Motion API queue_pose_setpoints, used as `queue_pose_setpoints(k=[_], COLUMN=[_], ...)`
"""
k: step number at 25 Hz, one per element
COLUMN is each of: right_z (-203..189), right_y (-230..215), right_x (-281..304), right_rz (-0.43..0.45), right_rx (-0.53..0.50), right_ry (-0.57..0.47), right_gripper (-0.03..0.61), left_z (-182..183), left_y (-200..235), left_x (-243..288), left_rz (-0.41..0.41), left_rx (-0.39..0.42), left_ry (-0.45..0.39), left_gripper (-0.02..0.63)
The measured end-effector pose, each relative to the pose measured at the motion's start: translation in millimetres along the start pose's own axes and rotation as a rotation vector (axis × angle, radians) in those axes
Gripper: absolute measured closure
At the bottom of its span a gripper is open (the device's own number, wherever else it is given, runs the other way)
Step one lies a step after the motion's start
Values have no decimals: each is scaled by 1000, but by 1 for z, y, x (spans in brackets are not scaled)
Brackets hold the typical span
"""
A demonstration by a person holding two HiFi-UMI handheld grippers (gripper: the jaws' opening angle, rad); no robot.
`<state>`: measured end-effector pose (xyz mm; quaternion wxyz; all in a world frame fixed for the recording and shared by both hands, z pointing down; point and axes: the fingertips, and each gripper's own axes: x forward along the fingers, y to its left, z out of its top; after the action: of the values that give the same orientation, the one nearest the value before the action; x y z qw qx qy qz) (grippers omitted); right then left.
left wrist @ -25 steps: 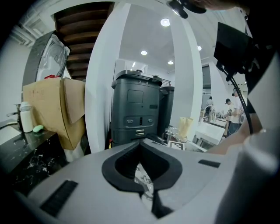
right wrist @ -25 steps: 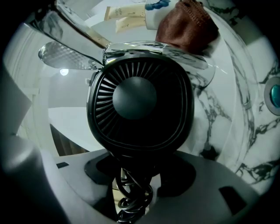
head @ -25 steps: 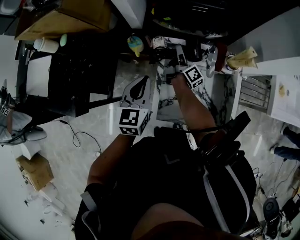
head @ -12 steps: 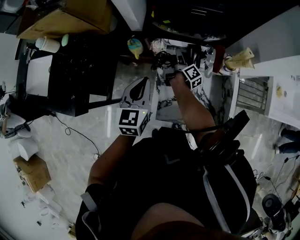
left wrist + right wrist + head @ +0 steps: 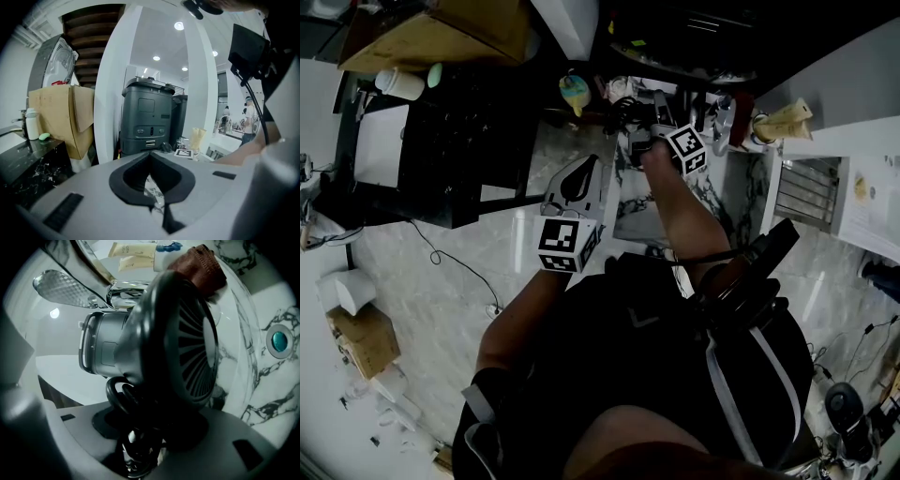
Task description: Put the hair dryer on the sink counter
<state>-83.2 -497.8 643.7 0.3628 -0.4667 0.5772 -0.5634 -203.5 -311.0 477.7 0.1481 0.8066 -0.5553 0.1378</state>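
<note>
The right gripper (image 5: pixel 140 448) held the hair dryer (image 5: pixel 178 333) by its handle just over the marble sink counter (image 5: pixel 630 197), its fingers closing on the handle and coiled cord (image 5: pixel 123 397). The left gripper (image 5: pixel 157 206) hung nearer the person, fingers together and empty.

I see the hair dryer (image 5: pixel 173 333) with its handle between my right gripper's (image 5: pixel 666 122) closing jaws. The faucet (image 5: pixel 124 289) is behind it, with tubes (image 5: pixel 136 256) beyond that. A cloth (image 5: pixel 197 266) is behind to the right, and the sink's (image 5: pixel 253 324) drain (image 5: pixel 279 341) lies further right. My left gripper (image 5: pixel 586 167) hangs left of the sink counter (image 5: pixel 633 202), above the floor (image 5: pixel 441 281). Further left stands a second counter (image 5: pixel 459 141) with a bottle (image 5: pixel 398 84) on it and a box (image 5: pixel 441 37) just behind.
</note>
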Motion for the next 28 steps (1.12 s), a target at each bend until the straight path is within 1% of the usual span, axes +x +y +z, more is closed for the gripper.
queue_pose_setpoints(k=[5,10,13,16,18,19,24,28], right_z=[7,7,6,4,2,2,0,-3], right_y=[-3,-9,-9,-11,-13,-14,-19,-22], right_x=[9,19,19,18,17,17,13,9], right_rz=[-46,-120,-149,-197,-224,-232,-261,-267], right_rx=[4,-9,-22,-4,12,15,15,11], right_ry=[-18,-29,-23,-4,8,14,41,60], right_gripper=[350,350,350,348,331,321,321,324], left_z=[-1,-2,-2,-2,-1,0,0,-3], left_y=[2,4,7,10,8,6,0,-4], left_x=[0,-1,-4,-5,-5,-4,1,2], left_rz=[4,14,23,28,22,16,-3,-6], left_rx=[5,-5,-9,-16,-15,-15,-10,-13], left_ry=[9,14,17,22,20,18,21,22], left_gripper=[607,607,607,607,607,607,607,607])
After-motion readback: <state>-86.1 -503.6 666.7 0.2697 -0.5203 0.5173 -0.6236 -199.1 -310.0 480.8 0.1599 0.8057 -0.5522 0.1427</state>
